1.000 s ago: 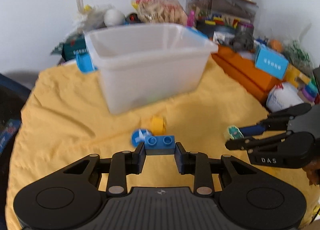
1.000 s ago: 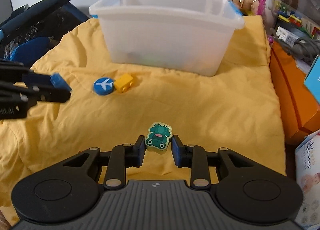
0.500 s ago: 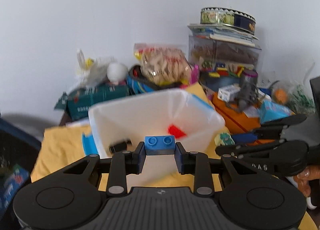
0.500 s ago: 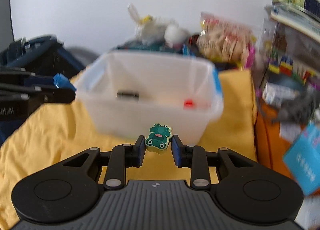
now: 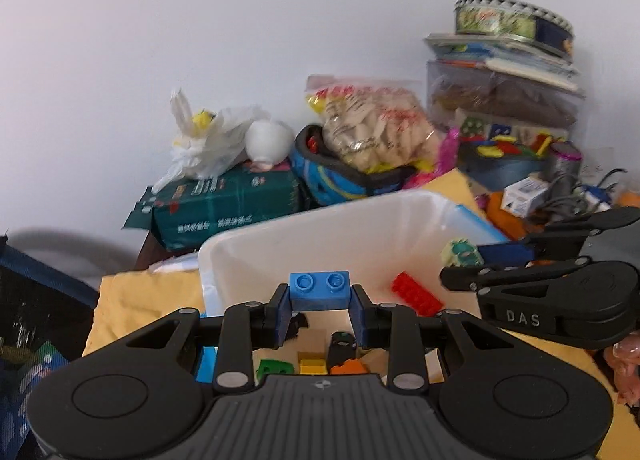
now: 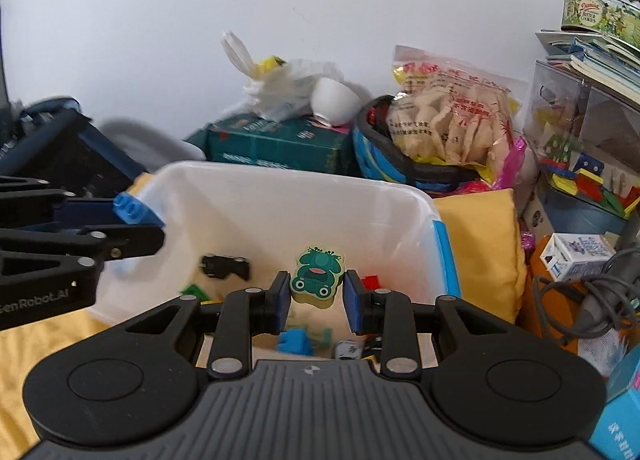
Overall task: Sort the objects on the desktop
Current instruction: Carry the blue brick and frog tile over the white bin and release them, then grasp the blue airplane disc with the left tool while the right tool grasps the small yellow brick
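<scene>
Over translucent plastic bin (image 5: 320, 227), left fingers (image 5: 282, 310) clamp studded brick (image 5: 320, 290) — right fingers (image 6: 354, 300) pinch frog eraser (image 6: 316, 276).

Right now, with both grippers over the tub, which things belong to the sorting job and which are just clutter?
Part of the job:
- blue brick, held in the left gripper
- frog piece, held in the right gripper
- white tub
- red brick already inside the tub

Just lying about:
- snack bag
- green box
- white bowl
- biscuit tin

Yellow cloth (image 6: 480, 236) (white bin (image 6: 280, 195) atop)
</scene>
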The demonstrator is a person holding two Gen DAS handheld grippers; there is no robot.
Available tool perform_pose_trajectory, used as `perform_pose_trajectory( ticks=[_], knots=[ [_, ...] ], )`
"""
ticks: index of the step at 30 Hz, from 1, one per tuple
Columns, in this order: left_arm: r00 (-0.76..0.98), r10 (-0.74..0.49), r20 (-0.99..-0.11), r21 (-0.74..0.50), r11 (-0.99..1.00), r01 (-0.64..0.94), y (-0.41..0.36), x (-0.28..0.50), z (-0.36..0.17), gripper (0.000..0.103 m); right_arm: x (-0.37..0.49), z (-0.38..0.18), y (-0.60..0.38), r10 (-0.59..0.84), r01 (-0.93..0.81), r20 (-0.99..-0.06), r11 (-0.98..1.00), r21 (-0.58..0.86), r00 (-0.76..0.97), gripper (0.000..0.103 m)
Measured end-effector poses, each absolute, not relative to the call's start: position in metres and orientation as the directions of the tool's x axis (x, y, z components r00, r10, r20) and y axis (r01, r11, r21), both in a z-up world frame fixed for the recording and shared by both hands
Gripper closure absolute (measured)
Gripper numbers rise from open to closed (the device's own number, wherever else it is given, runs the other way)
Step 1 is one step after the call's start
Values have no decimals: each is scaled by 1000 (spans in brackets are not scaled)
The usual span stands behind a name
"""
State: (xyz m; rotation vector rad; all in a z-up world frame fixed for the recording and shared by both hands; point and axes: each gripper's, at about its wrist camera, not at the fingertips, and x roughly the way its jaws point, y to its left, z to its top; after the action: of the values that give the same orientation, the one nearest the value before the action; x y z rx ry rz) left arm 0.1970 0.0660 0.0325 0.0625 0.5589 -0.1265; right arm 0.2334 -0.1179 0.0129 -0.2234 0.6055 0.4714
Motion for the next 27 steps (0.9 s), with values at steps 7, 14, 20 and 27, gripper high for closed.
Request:
perform_pose_trajectory(
  ticks=[7,14,20,27],
  knots=[
    [823,-116,-555,-27,992,122,78,192,22,58,238,2,-122,338,-474,-617,878,-65,711,60],
    [860,-150,-488,0,985,171,82,147,38,57,210,15,-135,388,-507,-579,860,-51,717,60],
    [809,-185,-558,84,957,277,67,111,8,45,165,-8,-145,433,-593,-643,804,-42,632,62],
    [652,-141,-745,102,942,320,55,120,-74,46,131,-66,-155,386,-578,-755,816,12,530,63]
  ],
)
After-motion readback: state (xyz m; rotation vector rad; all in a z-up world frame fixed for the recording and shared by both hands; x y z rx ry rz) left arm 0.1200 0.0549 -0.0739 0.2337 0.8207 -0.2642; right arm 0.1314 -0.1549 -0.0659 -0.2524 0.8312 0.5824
